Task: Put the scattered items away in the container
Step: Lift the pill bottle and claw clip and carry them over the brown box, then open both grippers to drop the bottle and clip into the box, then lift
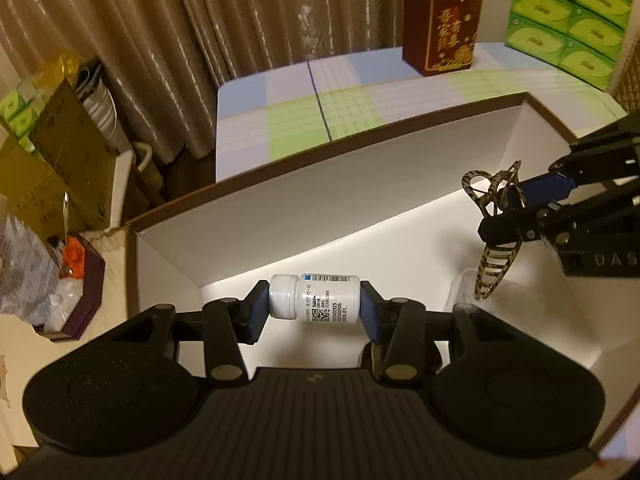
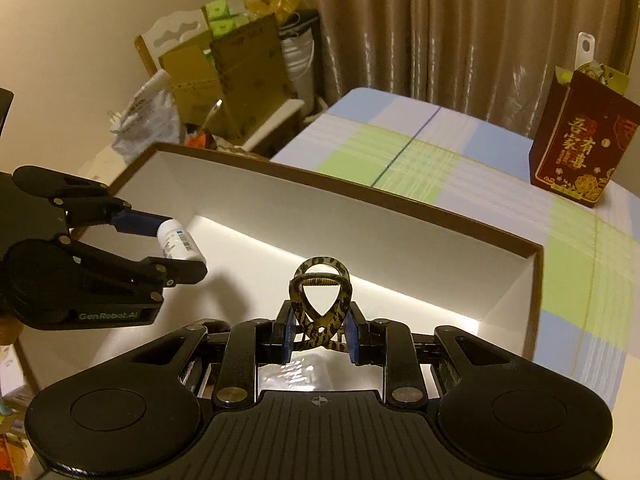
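My left gripper is shut on a small white pill bottle, held sideways above the inside of the white box with a brown rim. My right gripper is shut on a tortoiseshell hair claw clip, also held over the box. In the left wrist view the right gripper comes in from the right with the clip hanging from it. In the right wrist view the left gripper holds the bottle at the left. A clear plastic item lies on the box floor.
The box sits on a checked blue, green and white tablecloth. A dark red gift bag stands at the back, green tissue packs at the far right. Cardboard boxes and plastic bags crowd the left side by the curtain.
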Demonstrator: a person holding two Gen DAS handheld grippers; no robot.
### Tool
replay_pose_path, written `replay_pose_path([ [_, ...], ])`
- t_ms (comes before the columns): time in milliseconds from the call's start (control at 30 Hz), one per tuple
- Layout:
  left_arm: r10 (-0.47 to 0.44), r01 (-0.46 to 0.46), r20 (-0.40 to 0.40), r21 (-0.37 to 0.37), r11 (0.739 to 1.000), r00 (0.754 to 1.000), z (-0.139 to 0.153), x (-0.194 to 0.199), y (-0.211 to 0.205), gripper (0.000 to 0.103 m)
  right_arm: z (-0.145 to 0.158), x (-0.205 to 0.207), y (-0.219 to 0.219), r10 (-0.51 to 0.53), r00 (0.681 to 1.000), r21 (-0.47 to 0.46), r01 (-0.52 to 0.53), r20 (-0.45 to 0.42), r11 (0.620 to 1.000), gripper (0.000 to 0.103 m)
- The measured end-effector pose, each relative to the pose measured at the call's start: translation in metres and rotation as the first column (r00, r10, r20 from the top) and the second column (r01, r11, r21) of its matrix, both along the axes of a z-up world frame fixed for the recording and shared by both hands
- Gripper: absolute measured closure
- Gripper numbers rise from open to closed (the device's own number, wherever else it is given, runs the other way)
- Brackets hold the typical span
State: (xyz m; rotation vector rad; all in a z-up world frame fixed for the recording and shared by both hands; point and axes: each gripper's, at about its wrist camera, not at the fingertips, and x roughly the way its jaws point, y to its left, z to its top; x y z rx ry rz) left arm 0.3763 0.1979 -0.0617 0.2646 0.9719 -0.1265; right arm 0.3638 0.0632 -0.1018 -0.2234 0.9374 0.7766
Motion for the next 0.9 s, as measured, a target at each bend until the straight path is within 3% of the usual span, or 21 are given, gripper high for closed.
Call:
replay_pose_path([
  [433,0.043,-0.044,-0.069,-0.011,0.999,0.997,-0.029,0.029,-0.001,0.061,-0.031,0.020,0.014,-0.004,1.000,-0.079,0.002,-0.024,0.997,0.080],
  [900,0.064,-0.063,-0.090,0.018,0.998,0.994,-0.038,0.034,-0.002,0.054,-0.032,0.023,0.013,-0.018,1.000,-0.085,0.016,-0.020,0.996,0.080],
])
